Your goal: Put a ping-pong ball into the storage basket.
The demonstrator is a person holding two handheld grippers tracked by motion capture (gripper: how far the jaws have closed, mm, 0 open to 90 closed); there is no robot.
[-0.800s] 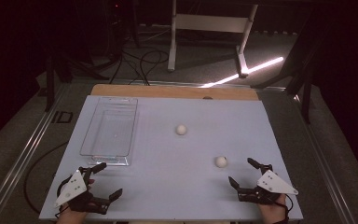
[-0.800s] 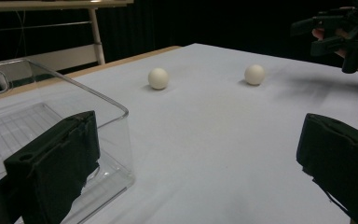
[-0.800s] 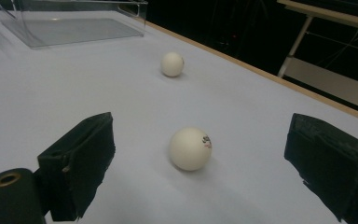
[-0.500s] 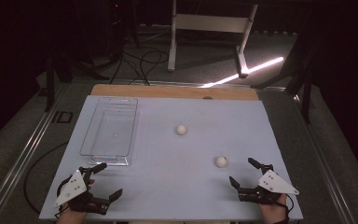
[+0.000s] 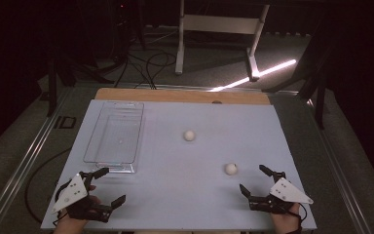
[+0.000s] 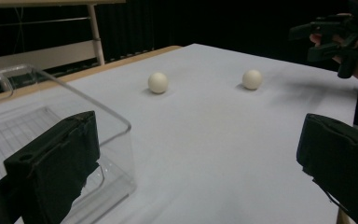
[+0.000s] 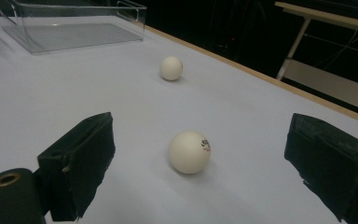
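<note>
Two white balls lie on the pale table: one (image 5: pixel 189 135) near the middle, the other (image 5: pixel 231 168) nearer the front right. The near ball (image 7: pixel 189 152) sits just ahead of my right gripper (image 5: pixel 259 181), between the lines of its wide-apart jaws, untouched; the far ball (image 7: pixel 171 68) lies beyond it. My left gripper (image 5: pixel 105 186) rests at the front left corner, open and empty, beside the near end of a clear plastic bin (image 5: pixel 115 138). From the left gripper view both balls (image 6: pixel 158 82) (image 6: pixel 252 79) lie ahead, with the bin's corner (image 6: pixel 121 126) at left.
The clear bin (image 7: pixel 70 28) is empty and stands along the table's left side. A wooden strip (image 5: pixel 182 95) edges the table's far side. A white frame stand (image 5: pixel 214 29) and cables lie on the floor beyond. The other hand's gripper (image 6: pixel 338 35) appears at far right.
</note>
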